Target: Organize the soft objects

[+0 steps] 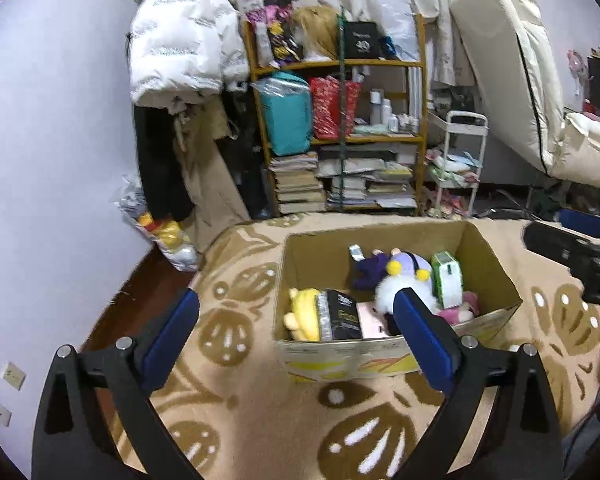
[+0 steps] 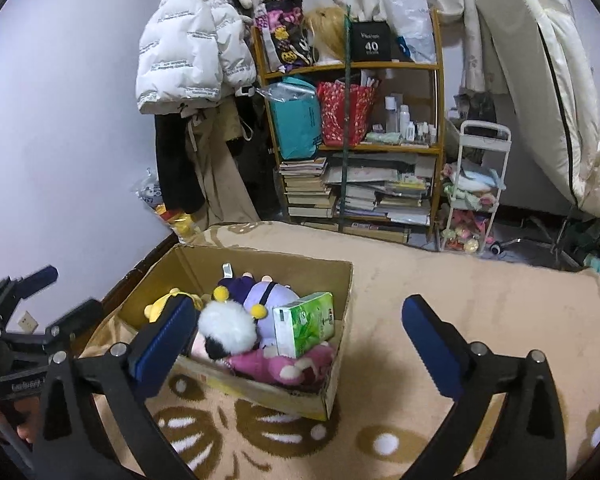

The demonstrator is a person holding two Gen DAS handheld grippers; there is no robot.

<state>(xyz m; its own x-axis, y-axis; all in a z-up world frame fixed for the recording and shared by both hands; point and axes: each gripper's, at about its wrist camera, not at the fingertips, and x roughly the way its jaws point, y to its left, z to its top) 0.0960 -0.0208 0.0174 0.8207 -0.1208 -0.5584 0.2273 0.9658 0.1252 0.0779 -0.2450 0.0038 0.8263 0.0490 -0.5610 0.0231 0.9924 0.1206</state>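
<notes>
Both tools are spread wide with nothing in them. The left tool [image 1: 296,316] hangs over the patterned blanket [image 1: 260,412], and the cardboard box [image 1: 496,268] sits just ahead of it, a bit toward its right finger. From the right tool [image 2: 300,324] the same box is ahead and off toward its left finger. The box is packed: a white fluffy plush [image 2: 226,326] on top, a purple plush [image 2: 266,296] behind it, a pink plush [image 2: 288,364] underneath, a yellow plush [image 1: 304,312] at the far left corner, plus a green tissue pack [image 2: 306,322] standing on edge.
</notes>
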